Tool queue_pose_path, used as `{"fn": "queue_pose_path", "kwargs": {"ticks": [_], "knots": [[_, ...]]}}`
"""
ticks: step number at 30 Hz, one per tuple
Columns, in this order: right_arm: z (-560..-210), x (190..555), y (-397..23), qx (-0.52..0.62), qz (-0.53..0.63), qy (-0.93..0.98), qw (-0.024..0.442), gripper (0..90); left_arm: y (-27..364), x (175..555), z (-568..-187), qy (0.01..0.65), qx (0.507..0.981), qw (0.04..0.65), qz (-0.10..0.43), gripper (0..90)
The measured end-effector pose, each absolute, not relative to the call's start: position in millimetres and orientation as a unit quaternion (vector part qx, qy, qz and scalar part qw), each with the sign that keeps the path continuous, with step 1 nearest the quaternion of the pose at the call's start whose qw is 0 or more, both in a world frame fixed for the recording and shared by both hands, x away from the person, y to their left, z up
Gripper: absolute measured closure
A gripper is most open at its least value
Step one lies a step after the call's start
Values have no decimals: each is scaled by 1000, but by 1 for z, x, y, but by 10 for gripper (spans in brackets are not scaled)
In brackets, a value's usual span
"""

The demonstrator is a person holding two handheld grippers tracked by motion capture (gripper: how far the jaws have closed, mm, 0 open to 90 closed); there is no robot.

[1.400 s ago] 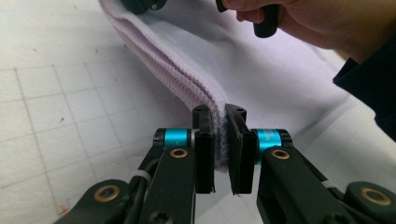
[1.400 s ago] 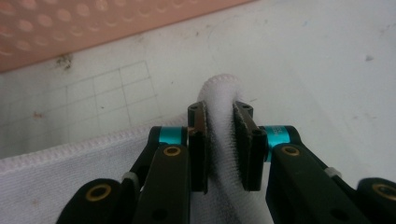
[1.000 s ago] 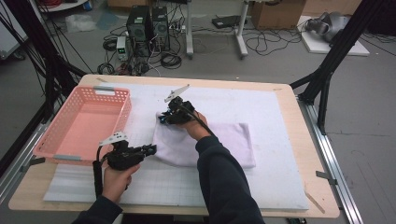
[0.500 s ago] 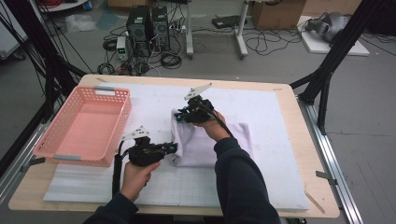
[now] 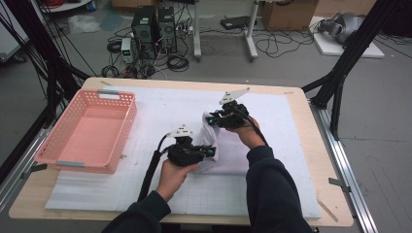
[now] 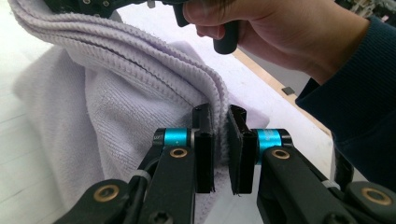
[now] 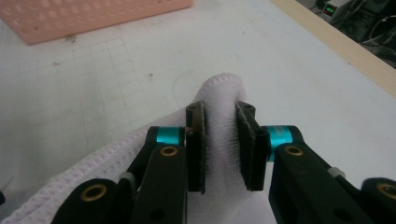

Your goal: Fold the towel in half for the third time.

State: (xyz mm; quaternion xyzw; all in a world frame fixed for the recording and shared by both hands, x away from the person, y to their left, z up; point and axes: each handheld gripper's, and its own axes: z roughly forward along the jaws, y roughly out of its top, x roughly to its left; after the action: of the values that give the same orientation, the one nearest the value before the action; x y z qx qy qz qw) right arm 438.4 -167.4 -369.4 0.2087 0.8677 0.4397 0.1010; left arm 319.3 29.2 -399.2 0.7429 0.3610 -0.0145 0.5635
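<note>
High view: both the left gripper (image 5: 210,151) and right gripper (image 5: 210,120) pinch the towel (image 5: 228,155) edge, the towel's bulk lying rightward of their fingers.

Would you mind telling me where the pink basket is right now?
In the high view, the pink basket sits on the table's left side, left of the left gripper and the towel.

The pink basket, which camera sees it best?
The high view: the whole pink basket sits on the table's left side, seen from above. The right gripper view catches just a strip of its holed wall at the top.
</note>
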Motion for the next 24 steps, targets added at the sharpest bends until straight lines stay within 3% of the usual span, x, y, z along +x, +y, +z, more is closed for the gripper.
{"fn": "queue_pose_path", "kwargs": {"ticks": [16,21,24], "knots": [[-378,436,-223,246,422,864,121,743,-42,334,-412,353,761,544,-27,820],[-386,433,-236,265,410,864,127,729,-56,337,-425,367,767,525,-40,781],[-393,430,-247,295,413,851,131,636,-55,334,-423,359,771,525,-36,543]]}}
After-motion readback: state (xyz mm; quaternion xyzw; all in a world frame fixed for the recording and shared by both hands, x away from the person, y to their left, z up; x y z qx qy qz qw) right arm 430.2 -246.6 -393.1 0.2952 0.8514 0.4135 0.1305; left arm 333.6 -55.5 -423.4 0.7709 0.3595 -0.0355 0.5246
